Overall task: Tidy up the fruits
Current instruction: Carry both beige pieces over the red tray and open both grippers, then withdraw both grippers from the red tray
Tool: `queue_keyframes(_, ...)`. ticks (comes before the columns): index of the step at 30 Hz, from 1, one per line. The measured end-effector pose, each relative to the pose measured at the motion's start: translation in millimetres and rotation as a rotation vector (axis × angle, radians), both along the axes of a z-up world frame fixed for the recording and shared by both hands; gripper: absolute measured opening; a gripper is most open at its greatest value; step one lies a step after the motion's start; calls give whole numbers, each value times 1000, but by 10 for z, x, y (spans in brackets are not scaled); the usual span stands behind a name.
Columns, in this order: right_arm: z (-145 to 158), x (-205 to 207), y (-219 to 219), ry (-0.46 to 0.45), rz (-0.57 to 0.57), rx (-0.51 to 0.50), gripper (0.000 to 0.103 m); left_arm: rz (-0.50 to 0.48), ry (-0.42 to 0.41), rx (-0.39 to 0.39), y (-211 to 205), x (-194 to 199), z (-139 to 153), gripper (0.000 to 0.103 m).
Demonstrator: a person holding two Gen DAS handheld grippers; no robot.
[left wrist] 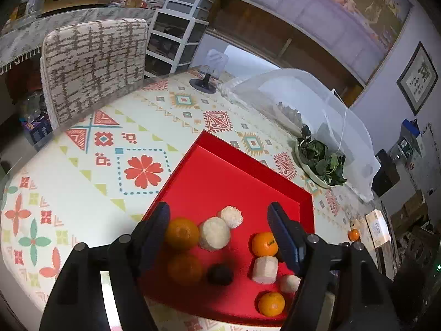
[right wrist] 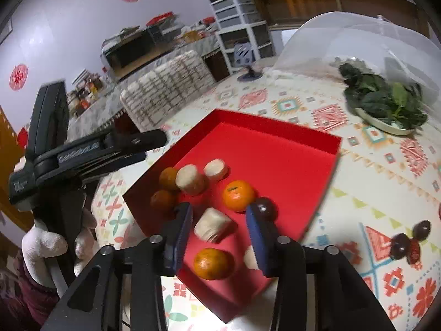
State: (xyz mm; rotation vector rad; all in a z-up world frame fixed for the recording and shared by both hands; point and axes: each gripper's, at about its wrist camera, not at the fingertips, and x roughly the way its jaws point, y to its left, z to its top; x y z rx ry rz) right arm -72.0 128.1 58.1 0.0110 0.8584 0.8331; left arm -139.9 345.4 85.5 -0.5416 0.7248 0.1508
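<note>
Left gripper (left wrist: 219,229) wide apart, empty, over red tray (left wrist: 220,171) | right gripper (right wrist: 219,223) wide apart, empty, above tray's near corner | tray on tabletop (left wrist: 82,193) holds oranges (left wrist: 182,233), pale peeled chunks (left wrist: 214,233), one dark fruit (left wrist: 220,275) | more dark fruits (right wrist: 408,241) on tabletop, right of tray

The right gripper (right wrist: 219,234) hung with jaws apart over the red tray (right wrist: 275,149). Oranges (right wrist: 238,195) and pale chunks (right wrist: 212,224) lay toward its near-left corner, a dark fruit (right wrist: 265,207) beside them
</note>
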Motion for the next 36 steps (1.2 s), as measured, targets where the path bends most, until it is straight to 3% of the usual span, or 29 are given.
queue_keyframes(10, 112, 63, -854, 14, -185, 59, 56, -6, -31, -1, -231, -170, 154, 73)
queue_keyframes(27, -32, -129, -2321, 46, -460, 96, 62, -207, -31, 96, -1364, -105, 282, 74)
queue_keyframes(31, -77, -233, -2462, 41, -505, 100, 62, -243, -30, 154, -1629, -147, 275, 74)
queue_keyframes(36, -137, -385, -2546, 49, -540, 125, 66, -258, -40, 309, -1980, -253, 287, 74)
